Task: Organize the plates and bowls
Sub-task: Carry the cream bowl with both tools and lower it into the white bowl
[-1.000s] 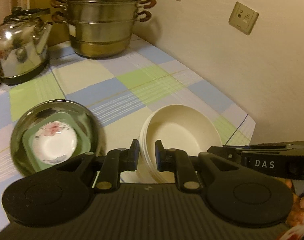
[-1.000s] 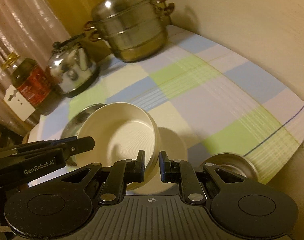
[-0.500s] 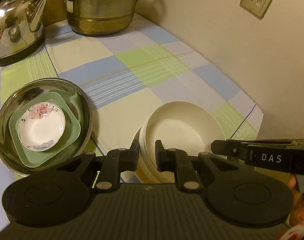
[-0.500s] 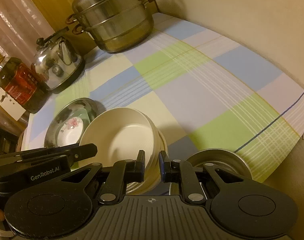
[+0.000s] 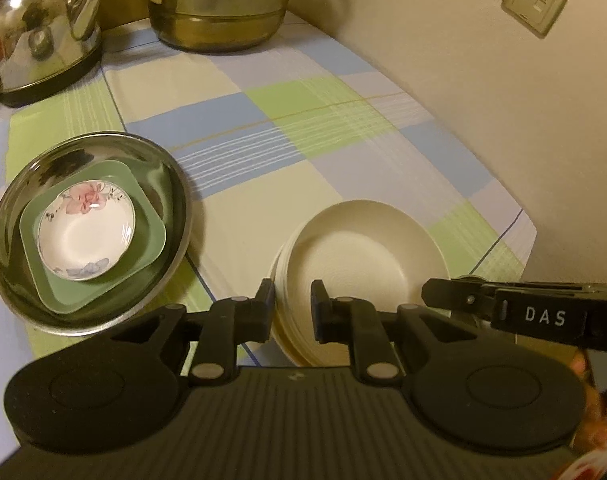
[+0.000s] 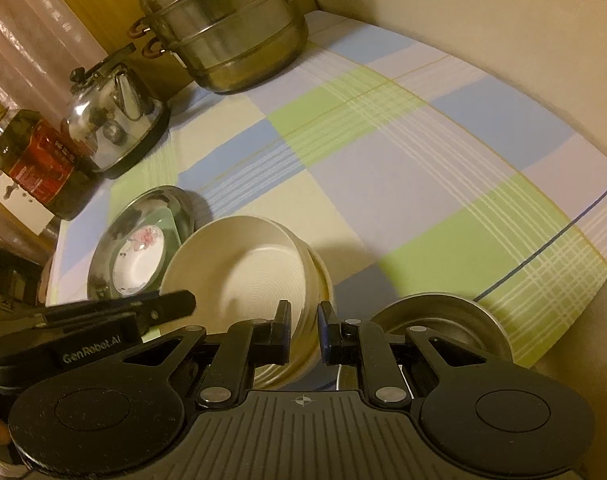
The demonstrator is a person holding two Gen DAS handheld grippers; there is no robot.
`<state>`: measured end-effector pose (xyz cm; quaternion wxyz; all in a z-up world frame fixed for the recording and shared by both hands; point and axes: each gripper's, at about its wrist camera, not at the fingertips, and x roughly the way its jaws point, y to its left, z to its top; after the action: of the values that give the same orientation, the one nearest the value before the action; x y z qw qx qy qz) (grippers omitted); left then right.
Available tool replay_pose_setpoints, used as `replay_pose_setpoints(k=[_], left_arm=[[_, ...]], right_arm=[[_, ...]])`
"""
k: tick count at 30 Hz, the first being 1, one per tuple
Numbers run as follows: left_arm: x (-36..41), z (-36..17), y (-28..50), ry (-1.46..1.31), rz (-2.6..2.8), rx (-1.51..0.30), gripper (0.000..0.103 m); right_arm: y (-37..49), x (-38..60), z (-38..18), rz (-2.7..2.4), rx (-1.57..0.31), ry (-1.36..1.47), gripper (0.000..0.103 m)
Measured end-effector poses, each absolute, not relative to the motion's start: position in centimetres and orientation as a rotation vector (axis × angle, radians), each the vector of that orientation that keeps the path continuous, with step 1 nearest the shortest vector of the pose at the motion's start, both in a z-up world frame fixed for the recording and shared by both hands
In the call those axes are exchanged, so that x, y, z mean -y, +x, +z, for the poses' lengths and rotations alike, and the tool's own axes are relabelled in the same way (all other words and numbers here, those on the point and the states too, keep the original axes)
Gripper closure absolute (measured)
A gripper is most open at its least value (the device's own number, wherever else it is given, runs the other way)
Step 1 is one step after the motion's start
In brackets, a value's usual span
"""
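Both grippers — left [image 5: 291, 306], right [image 6: 304, 330] — are clamped on opposite rims of the cream bowl [image 5: 363, 256] stack, resting on the checked tablecloth [image 5: 263, 152].

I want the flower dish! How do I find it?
Look on the checked tablecloth for the big shiny metal bowl near the kettle. Inside it sits a green square plate, and the flower dish lies on that: small, round, white, the only one with pink petals.
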<state>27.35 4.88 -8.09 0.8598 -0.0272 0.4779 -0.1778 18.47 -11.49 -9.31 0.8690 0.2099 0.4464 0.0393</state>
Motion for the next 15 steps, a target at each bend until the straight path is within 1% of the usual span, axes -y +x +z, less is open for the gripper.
replay_pose_setpoints(k=[5, 7, 8, 9, 10, 15], left_arm=[[-5.0, -7.2, 26.8, -0.062, -0.361, -0.975, 0.084], [-5.0, -6.5, 26.4, -0.055, -0.354, -0.953, 0.082], [-4.9, -6.2, 26.2, -0.052, -0.35, -0.943, 0.082], [-4.9, -5.8, 25.9, -0.046, -0.346, -0.934, 0.082], [-4.8, -5.4, 25.5, -0.042, -0.341, -0.924, 0.082], [-5.1, -3.6, 23.1, -0.041, -0.332, -0.884, 0.081]], right_arm=[[18.2, 11.7, -9.1, 0.084, -0.916, 0.448, 0.088], [18.0, 11.8, -8.8, 0.083, -0.896, 0.446, 0.084], [17.7, 11.9, -8.6, 0.086, -0.887, 0.448, 0.077], [17.5, 12.0, -8.4, 0.091, -0.878, 0.451, 0.066], [17.2, 12.1, -8.2, 0.097, -0.866, 0.456, 0.059], [15.3, 12.8, -7.0, 0.14, -0.829, 0.463, 0.056]])
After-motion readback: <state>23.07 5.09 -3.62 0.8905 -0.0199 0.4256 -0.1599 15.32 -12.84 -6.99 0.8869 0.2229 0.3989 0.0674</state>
